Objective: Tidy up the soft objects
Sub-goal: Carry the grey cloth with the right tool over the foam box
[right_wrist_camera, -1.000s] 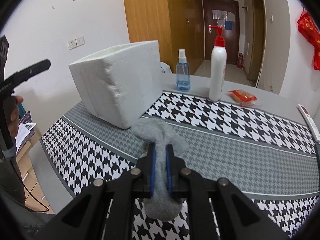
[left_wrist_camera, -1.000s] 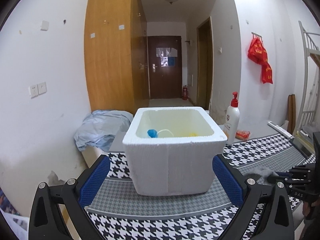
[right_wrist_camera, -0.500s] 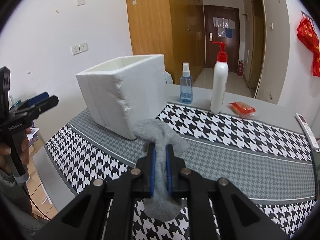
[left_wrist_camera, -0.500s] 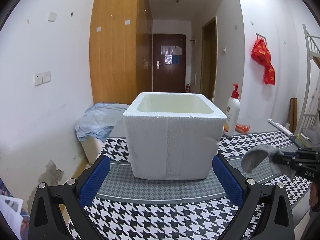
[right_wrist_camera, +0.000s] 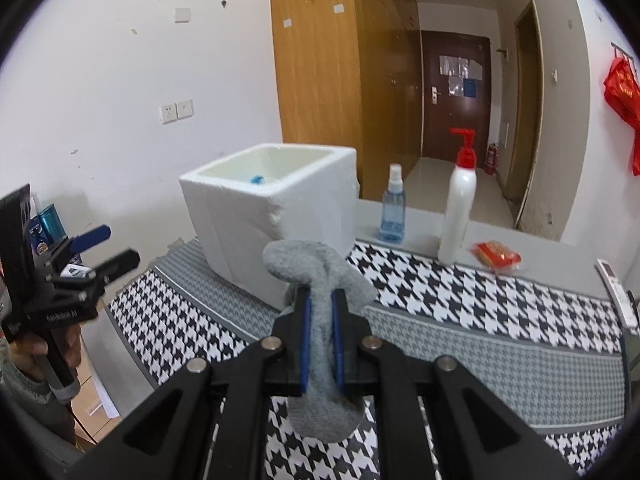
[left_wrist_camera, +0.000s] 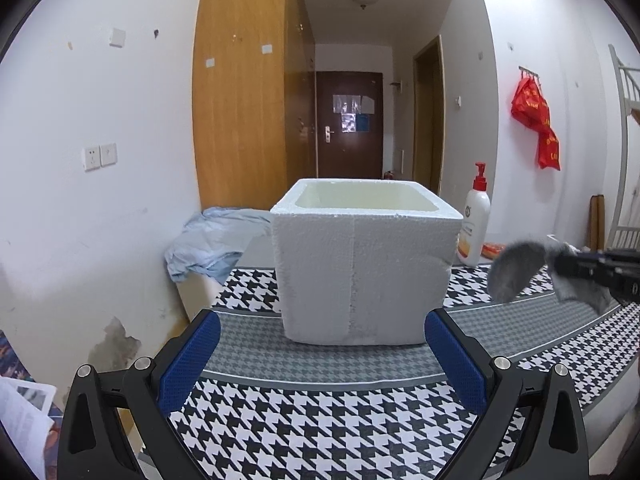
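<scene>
We can read almost nothing. The lotion bottle carries a label too small to make out. The red hanging shows gold characters we cannot decipher. White lettering on the left gripper body is blurred. Papers on the door stay illegible.

Pump btl, spray btl, red pkt.

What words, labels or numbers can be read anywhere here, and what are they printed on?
Nothing reads clearly.
Left gripper: white lettering on its body, too blurred to read.
Lotion bottle: logo and label, too small.
Red hanging decoration: gold characters, blurred.
Papers on the door: unreadable.
Grey sock in the right gripper: no print.
</scene>
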